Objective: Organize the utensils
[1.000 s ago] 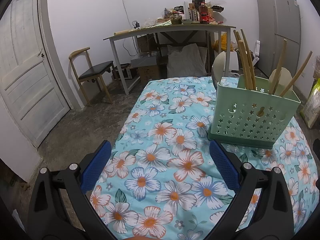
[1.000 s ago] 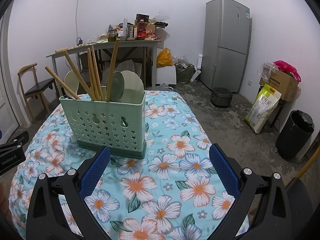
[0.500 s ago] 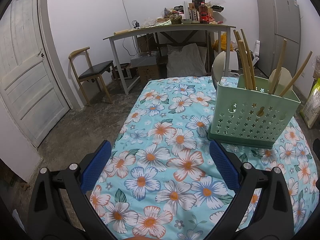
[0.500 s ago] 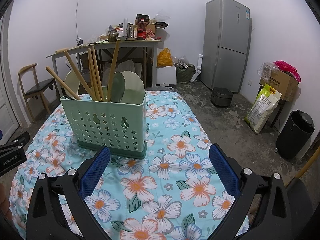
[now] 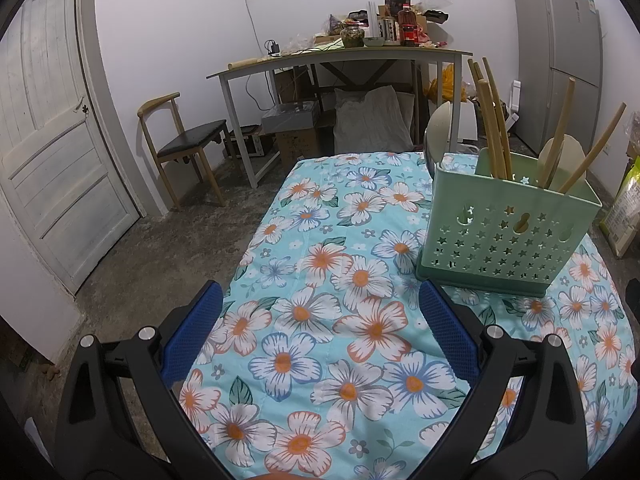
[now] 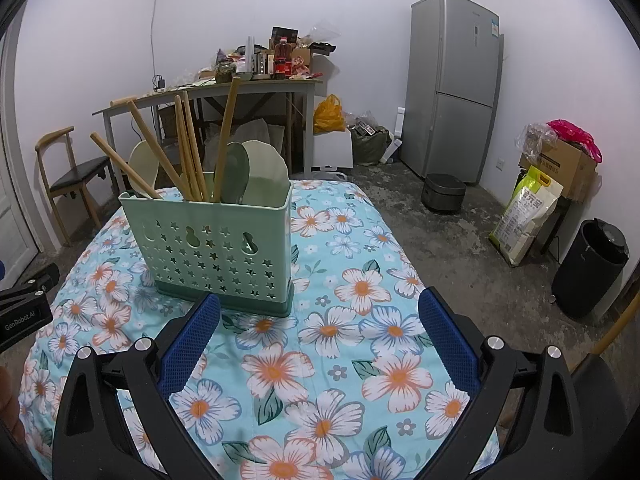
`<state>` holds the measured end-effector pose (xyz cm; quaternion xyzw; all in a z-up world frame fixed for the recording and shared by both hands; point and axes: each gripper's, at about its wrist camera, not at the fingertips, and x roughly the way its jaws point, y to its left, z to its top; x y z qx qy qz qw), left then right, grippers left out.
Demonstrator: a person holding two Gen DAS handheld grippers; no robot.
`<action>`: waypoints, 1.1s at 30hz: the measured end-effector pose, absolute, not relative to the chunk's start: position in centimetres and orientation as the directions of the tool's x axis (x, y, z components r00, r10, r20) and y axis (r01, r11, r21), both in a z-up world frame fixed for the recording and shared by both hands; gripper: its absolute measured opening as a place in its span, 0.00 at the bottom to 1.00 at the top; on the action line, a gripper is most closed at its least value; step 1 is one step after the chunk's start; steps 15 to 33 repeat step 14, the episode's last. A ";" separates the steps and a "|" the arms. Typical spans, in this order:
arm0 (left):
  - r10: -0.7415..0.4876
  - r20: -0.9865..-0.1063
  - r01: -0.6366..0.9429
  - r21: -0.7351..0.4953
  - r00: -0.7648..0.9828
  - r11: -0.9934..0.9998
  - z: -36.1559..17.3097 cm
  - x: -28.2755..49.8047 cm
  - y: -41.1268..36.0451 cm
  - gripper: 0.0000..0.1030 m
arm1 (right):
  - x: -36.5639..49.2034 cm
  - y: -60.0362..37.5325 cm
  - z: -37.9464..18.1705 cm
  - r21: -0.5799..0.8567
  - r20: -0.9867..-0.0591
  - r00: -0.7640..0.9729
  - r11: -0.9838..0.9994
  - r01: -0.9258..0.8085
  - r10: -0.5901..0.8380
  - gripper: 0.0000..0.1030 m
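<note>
A bare room with white walls holds a cluttered desk, a wooden chair, a grey fridge and a table under a flowered cloth. On that cloth stands a green basket pierced with stars, upright, and in it lean the chopsticks and several spoons, handles or bowls sticking up above the rim.

The left gripper hangs over bare cloth with its blue pads wide apart and nothing between them; the basket sits just ahead of its right pad. The right gripper is likewise spread and empty, the basket near its left pad.

No loose utensil shows on the cloth in either view, so the sorting looks finished, though the strip nearest the person is hidden by the grippers.

The only clear writing is "GenRobot.AI" on the black body at the left edge of the right view. The print on the yellow sack by the wall is too small to read.
</note>
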<state>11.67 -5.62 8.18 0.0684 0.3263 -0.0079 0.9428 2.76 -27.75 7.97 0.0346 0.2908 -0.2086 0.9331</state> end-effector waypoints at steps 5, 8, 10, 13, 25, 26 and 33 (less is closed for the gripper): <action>0.028 -0.618 0.062 0.124 0.786 0.990 8.2 11.6 -5.6 0.92 | 2.7 -27.8 8.0 -0.055 -0.558 0.744 0.911 0.410 -0.368 0.94; 0.028 -0.618 0.062 0.124 0.785 0.990 8.1 11.7 -5.6 0.92 | 2.8 -27.8 8.0 -0.057 -0.558 0.744 0.911 0.409 -0.369 0.94; 0.027 -0.618 0.063 0.124 0.785 0.990 8.1 11.7 -5.6 0.92 | 2.7 -27.8 8.0 -0.056 -0.558 0.743 0.910 0.410 -0.369 0.94; 0.028 -0.619 0.063 0.124 0.785 0.990 8.1 11.7 -5.6 0.92 | 2.7 -27.8 8.0 -0.056 -0.557 0.744 0.911 0.409 -0.369 0.94; 0.027 -0.619 0.063 0.124 0.785 0.990 8.0 11.6 -5.6 0.92 | 2.7 -27.8 8.0 -0.056 -0.557 0.744 0.911 0.409 -0.369 0.94; 0.027 -0.619 0.063 0.124 0.785 0.990 8.0 11.6 -5.6 0.92 | 2.7 -27.8 8.0 -0.056 -0.557 0.744 0.911 0.409 -0.369 0.94; 0.027 -0.619 0.063 0.124 0.785 0.990 8.0 11.6 -5.6 0.92 | 2.7 -27.8 8.0 -0.056 -0.557 0.744 0.911 0.409 -0.369 0.94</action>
